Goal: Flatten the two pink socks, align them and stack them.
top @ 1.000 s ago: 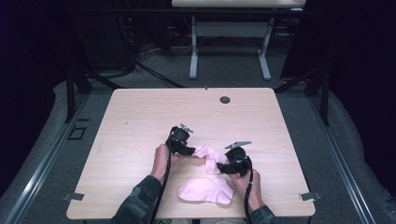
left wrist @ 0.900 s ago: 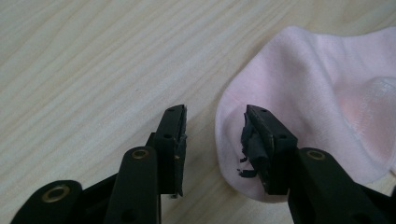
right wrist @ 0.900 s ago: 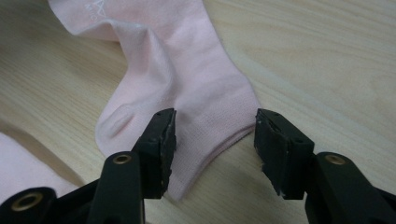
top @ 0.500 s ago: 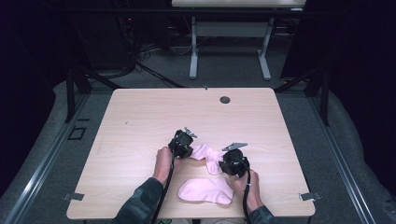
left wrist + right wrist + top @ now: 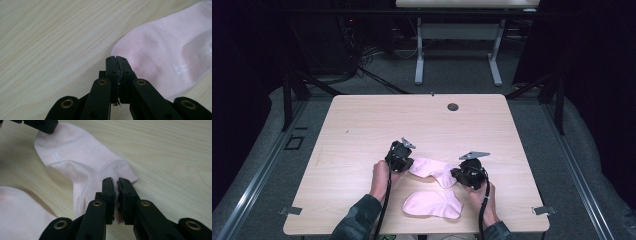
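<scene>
left gripper [image 5: 116,58] and right gripper [image 5: 115,181] each clamped on pink sock [image 5: 432,168] ends.

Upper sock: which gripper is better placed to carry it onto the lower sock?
Right, probably. The right gripper pinches the upper sock at the end nearest the lower sock. The left gripper grips the far end.

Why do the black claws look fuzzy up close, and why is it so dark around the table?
High view: light falls on the table, the floor around stays dim. Left gripper view: the near jaws blur, the pink sock is sharper. Right gripper view: likewise, soft shadows under the sock.
</scene>
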Demonstrator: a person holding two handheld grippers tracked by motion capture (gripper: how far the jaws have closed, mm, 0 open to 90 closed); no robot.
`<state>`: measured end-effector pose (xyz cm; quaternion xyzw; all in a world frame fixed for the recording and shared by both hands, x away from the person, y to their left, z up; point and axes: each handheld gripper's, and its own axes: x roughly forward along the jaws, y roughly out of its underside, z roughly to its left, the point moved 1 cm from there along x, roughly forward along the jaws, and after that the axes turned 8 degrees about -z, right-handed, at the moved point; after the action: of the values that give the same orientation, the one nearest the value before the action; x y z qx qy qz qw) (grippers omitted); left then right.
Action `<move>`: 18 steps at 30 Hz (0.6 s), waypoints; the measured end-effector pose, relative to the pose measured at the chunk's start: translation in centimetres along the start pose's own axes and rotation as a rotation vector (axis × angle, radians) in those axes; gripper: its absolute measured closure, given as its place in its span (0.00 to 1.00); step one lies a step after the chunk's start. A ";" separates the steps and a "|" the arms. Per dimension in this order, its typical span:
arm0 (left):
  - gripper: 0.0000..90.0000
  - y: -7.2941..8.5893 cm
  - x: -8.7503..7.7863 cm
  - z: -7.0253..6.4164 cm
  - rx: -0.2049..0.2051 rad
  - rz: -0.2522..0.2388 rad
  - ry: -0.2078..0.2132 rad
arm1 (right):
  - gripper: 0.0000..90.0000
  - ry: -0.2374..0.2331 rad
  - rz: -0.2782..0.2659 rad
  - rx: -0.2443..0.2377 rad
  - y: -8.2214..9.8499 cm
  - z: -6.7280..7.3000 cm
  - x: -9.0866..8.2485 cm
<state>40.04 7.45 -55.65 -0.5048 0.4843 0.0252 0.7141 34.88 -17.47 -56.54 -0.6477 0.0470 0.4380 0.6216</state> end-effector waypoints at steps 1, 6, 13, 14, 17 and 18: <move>0.99 0.0 -0.6 -0.1 0.006 -0.010 0.000 | 0.93 -0.012 -0.007 -0.002 -0.2 0.0 -0.4; 0.99 0.1 -3.5 -0.6 0.008 -0.078 0.000 | 0.93 -0.041 -0.020 -0.032 -1.1 0.6 -2.7; 0.99 1.1 -6.9 -1.4 -0.016 -0.149 0.013 | 0.93 -0.079 -0.032 -0.074 -1.6 1.8 -5.5; 0.99 1.2 -7.3 -1.5 -0.018 -0.154 0.020 | 0.93 -0.089 -0.026 -0.082 -1.6 2.0 -5.8; 0.99 1.8 -8.3 -2.0 -0.045 -0.174 0.046 | 0.93 -0.101 -0.021 -0.101 -1.5 2.4 -6.8; 0.99 2.0 -8.6 -2.1 -0.050 -0.171 0.059 | 0.93 -0.108 -0.021 -0.110 -1.5 2.5 -7.1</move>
<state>33.05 10.71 -50.91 -0.5627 0.4595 -0.0388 0.6861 30.19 -18.49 -50.58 -0.6568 -0.0175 0.4678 0.5911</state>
